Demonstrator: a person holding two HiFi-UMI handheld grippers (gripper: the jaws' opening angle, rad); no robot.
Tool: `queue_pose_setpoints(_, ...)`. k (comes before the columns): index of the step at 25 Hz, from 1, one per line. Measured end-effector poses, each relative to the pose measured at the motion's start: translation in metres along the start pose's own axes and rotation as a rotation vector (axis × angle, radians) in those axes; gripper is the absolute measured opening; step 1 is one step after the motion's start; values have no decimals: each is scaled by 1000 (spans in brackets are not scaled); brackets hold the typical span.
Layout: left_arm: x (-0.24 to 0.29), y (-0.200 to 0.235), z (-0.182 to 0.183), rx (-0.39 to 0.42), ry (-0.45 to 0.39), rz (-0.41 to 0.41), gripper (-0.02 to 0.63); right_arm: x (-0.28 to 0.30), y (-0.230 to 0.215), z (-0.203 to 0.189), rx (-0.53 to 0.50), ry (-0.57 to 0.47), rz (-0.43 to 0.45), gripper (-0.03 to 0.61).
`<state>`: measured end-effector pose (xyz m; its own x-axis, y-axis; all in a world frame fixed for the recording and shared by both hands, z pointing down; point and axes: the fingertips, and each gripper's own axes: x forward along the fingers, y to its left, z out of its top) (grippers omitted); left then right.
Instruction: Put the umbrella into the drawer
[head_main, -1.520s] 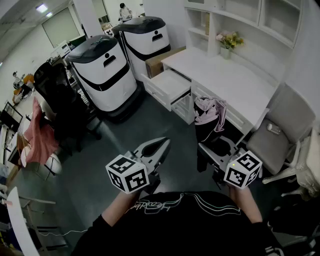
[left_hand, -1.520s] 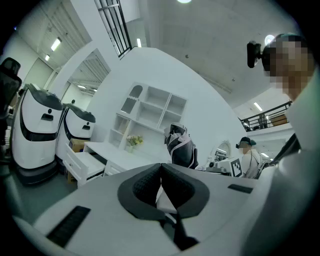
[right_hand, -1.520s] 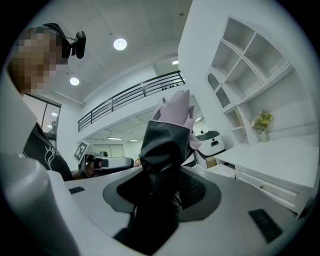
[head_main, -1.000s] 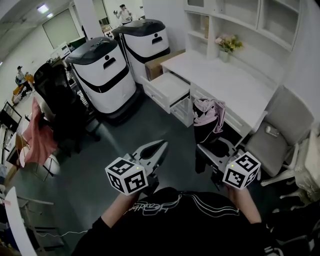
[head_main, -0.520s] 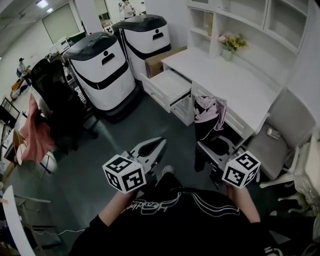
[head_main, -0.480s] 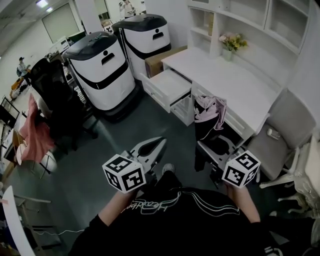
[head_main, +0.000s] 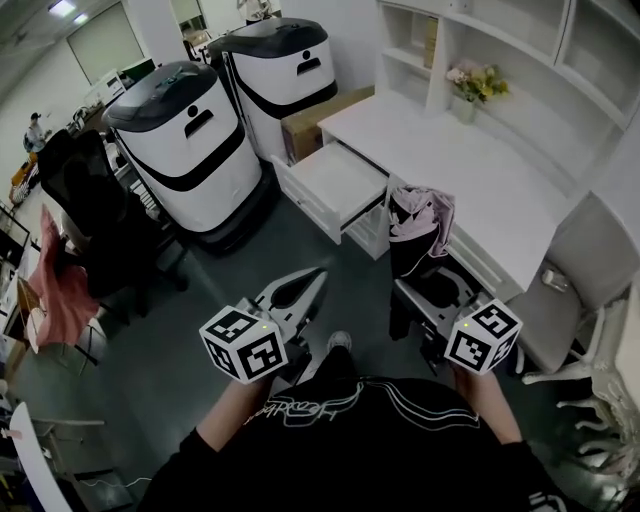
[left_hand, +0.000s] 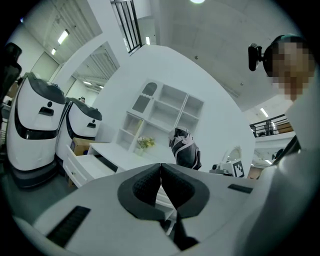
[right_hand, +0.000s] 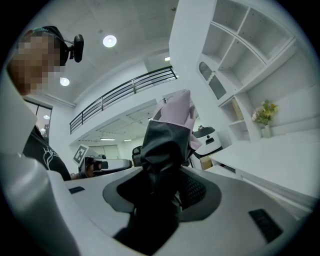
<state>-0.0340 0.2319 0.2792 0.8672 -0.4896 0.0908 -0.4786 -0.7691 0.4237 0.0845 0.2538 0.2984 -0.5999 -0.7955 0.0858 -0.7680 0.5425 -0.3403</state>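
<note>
A folded black and pink umbrella (head_main: 415, 235) stands upright in my right gripper (head_main: 408, 293), whose jaws are shut on its lower black part. In the right gripper view the umbrella (right_hand: 167, 130) fills the gap of the right gripper (right_hand: 162, 172). My left gripper (head_main: 318, 274) is held level beside it, shut with nothing in it; its pads (left_hand: 150, 182) meet. The umbrella (left_hand: 184, 147) also shows in the left gripper view. An open white drawer (head_main: 338, 180) juts from the white desk (head_main: 470, 170) ahead, a little to the left of the umbrella.
Two big white and black machines (head_main: 190, 140) (head_main: 285, 65) stand left of the desk, with a cardboard box (head_main: 310, 120) behind the drawer. A grey chair (head_main: 580, 290) is at the right. A black office chair (head_main: 90, 210) is at the left. Flowers (head_main: 475, 85) sit on the desk.
Both grippers moved forward together toward the desk; the open drawer and desk now look nearer and larger. The umbrella stays in the right gripper, and the left stays shut.
</note>
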Motion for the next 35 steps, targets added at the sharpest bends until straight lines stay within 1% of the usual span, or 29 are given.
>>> queue_pose_setpoints(4, 42, 67, 32, -31, 17, -2, 20, 65, -44, 19, 17, 19, -13, 206)
queue_pose_setpoints(9, 103, 164, 76, -62, 41, 2, 20, 163, -119, 48, 60, 29, -41, 206)
queue_pose_setpoints(11, 118, 194, 88, -67, 45, 2, 20, 192, -137, 58, 62, 30, -51, 206)
queue_pose_setpoints(15, 137, 228, 96, -78, 50, 0, 20, 218, -153, 63, 51, 28, -62, 206)
queue_pose_setpoints(19, 173, 267, 110, -87, 64, -8, 20, 257, -188, 68, 64, 46, -77, 206)
queue_pose_setpoints(22, 190, 287, 112, -91, 72, 2, 20, 274, -206, 66, 81, 56, -77, 206)
queue_pose_setpoints(28, 214, 320, 121, -101, 83, 41, 20, 307, -240, 69, 78, 84, -63, 206)
queue_pose_setpoints(35, 260, 377, 130, -132, 92, 112, 20, 371, -301, 70, 87, 146, -8, 206)
